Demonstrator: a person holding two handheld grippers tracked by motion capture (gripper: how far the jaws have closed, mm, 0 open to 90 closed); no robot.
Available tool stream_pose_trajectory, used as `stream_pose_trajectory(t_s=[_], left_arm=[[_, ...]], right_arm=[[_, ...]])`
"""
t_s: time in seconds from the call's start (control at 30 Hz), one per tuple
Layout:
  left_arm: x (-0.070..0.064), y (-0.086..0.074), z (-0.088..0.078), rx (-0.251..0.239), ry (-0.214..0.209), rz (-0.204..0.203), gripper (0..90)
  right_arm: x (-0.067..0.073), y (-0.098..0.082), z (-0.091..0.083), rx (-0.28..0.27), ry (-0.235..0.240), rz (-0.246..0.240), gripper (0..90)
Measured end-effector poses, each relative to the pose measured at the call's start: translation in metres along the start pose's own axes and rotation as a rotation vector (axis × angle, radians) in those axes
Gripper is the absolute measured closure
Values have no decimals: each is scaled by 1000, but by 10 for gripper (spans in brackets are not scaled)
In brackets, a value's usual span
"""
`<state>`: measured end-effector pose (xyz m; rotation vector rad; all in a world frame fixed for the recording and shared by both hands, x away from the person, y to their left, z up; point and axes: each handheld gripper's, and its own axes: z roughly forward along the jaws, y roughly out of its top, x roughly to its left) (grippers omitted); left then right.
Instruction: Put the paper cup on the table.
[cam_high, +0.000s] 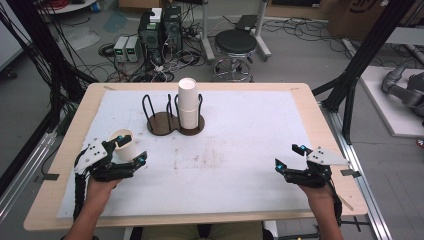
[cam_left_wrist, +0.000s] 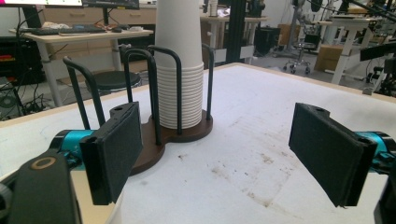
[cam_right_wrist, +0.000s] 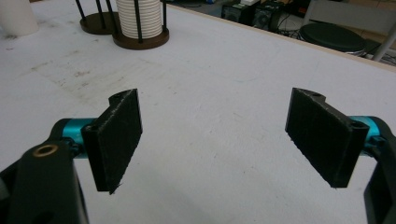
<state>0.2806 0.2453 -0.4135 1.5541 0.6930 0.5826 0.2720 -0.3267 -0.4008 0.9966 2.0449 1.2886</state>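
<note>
Your left tongs (cam_high: 129, 150) stand released around a single paper cup (cam_high: 122, 144), near the cup holder (cam_high: 175, 122); its base is hidden. Your right tongs (cam_high: 287, 156) are released, empty, well apart.

White cups (cam_high: 188, 102), dark brown holder (cam_high: 165, 124), black tongs (cam_high: 127, 152) with teal accents.
</note>
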Motion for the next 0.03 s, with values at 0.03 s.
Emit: stream_pose_trajectory(t_s=[0.03], left_arm=[[0, 0, 1, -1, -1, -1, 175]], right_arm=[[0, 0, 0, 2, 2, 4, 190]])
